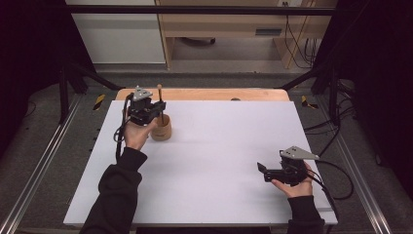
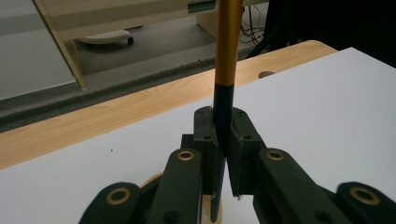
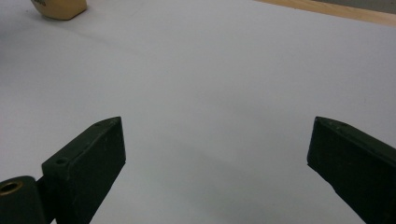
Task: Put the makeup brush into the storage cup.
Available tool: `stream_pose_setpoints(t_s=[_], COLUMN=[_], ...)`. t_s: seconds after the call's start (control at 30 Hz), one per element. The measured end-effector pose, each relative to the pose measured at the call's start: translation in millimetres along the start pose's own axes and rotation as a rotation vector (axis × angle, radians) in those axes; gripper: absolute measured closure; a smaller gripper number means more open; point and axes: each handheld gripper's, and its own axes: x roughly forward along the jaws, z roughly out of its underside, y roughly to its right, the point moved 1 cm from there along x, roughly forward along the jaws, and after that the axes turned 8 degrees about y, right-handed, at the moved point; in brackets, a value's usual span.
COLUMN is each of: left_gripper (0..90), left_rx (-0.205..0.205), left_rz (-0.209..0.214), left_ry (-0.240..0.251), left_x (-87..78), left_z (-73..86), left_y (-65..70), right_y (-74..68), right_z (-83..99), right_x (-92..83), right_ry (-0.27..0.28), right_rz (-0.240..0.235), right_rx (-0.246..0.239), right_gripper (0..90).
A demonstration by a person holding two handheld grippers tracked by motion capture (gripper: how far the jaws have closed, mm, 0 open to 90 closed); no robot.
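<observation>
Item: slender stick with gold upper shaft and black lower end (image 2: pixel 228 56), upright, clamped in the left gripper (image 1: pixel 157 108) directly over a small round wooden cup (image 1: pixel 161 128) on the white tabletop (image 1: pixel 219 146), probably for insertion or removal. Right gripper (image 1: pixel 263 170): jaws apart, empty, resting well away.

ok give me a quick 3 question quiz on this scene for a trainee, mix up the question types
1. True or false: the left gripper has its fingers shut on the stick.
2. Multiple choice: in the high view, where is the wooden cup?
A. beside the right gripper
B. beside the left gripper, at the table's far left
C. on the floor
3. Fill in: the right gripper hovers over the white table with its fingers ____.

Key:
1. True; the stick's dark lower part is clamped between them.
2. B
3. open
</observation>
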Motion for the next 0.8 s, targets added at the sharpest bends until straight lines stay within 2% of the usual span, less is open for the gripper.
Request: stream_pose_setpoints(t_s=[0.2, 0.8], left_gripper=[82.9, 82.9], left_rx=[-0.015, -0.015], left_rz=[-0.011, -0.023], left_ry=[0.003, -0.026], left_x=[2.6, 14.5], left_z=[2.0, 10.6], left_y=[-5.1, -12.4], right_y=[0.5, -0.1], right_z=[-0.4, -0.2], right_x=[-0.9, -0.2], right_ry=[0.001, 0.001], right_rz=[0.004, -0.001], right_rx=[0.000, 0.003], right_gripper=[4.5, 4.4])
